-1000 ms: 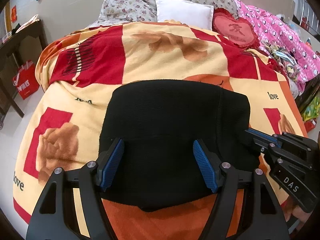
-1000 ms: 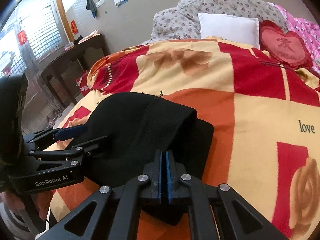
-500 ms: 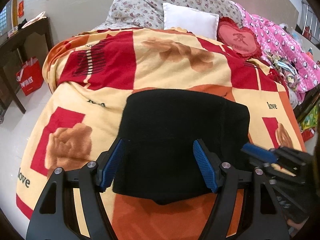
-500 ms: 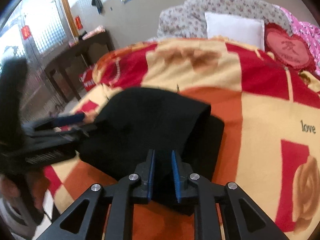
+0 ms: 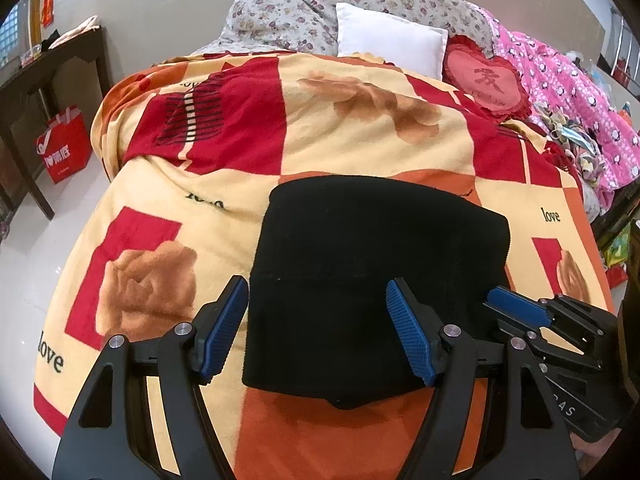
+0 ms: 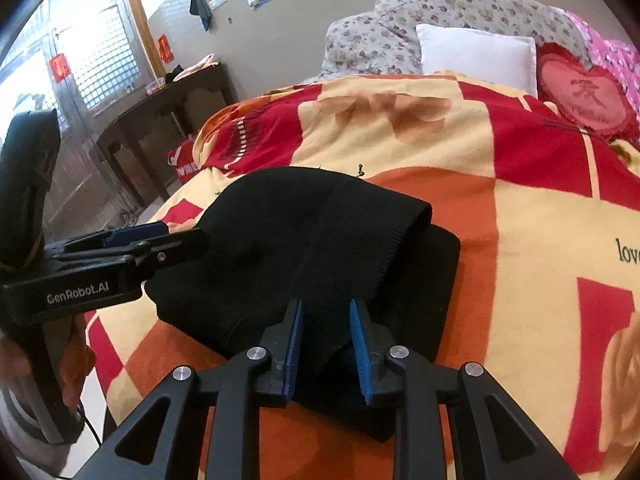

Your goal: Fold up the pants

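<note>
The black pants [image 5: 360, 264] lie folded into a compact block on the red, orange and cream blanket [image 5: 320, 128]. They also show in the right wrist view [image 6: 304, 248], ribbed waistband uppermost. My left gripper [image 5: 320, 320] is open wide and empty, just above the block's near left part. My right gripper [image 6: 326, 332] is open, its blue pads either side of the near edge of the waistband without gripping it. The right gripper also shows in the left wrist view [image 5: 520, 312], and the left gripper in the right wrist view [image 6: 160, 240].
A white pillow [image 5: 388, 40], floral pillows and a red heart cushion [image 5: 486, 80] lie at the bed's head. A pink quilt [image 5: 580, 92] lies at the right. A dark wooden table [image 6: 160, 100] and a red bag [image 5: 64, 144] stand on the floor at the left.
My right gripper was shut on the pants' edge and has opened, letting go. My left gripper has pulled back and to the left, staying open.
</note>
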The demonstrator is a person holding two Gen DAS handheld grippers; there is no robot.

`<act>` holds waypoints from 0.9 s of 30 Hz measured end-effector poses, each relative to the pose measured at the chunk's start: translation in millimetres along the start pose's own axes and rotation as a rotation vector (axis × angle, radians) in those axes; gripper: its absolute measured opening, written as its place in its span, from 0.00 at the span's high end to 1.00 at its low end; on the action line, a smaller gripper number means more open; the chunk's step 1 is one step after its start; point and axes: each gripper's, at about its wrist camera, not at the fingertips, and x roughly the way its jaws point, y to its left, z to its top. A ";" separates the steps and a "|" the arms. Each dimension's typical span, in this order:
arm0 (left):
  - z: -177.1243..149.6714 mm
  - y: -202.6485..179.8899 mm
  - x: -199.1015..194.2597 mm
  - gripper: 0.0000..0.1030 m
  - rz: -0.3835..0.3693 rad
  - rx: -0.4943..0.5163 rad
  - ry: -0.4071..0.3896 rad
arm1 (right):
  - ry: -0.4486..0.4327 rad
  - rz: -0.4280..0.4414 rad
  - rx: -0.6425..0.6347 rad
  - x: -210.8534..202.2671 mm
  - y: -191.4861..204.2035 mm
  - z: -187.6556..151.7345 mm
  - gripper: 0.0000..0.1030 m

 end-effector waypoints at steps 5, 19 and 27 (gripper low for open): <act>-0.7 3.2 0.9 0.31 -0.003 -0.007 0.005 | 0.017 0.021 0.039 -2.2 -5.2 4.2 0.78; -3.1 14.1 2.8 0.31 -0.036 -0.042 0.019 | 0.011 -0.054 0.061 -7.4 -15.4 3.6 0.68; -1.9 45.9 0.4 0.26 -0.103 -0.115 0.035 | -0.010 -0.048 0.148 -6.5 -30.6 5.2 0.59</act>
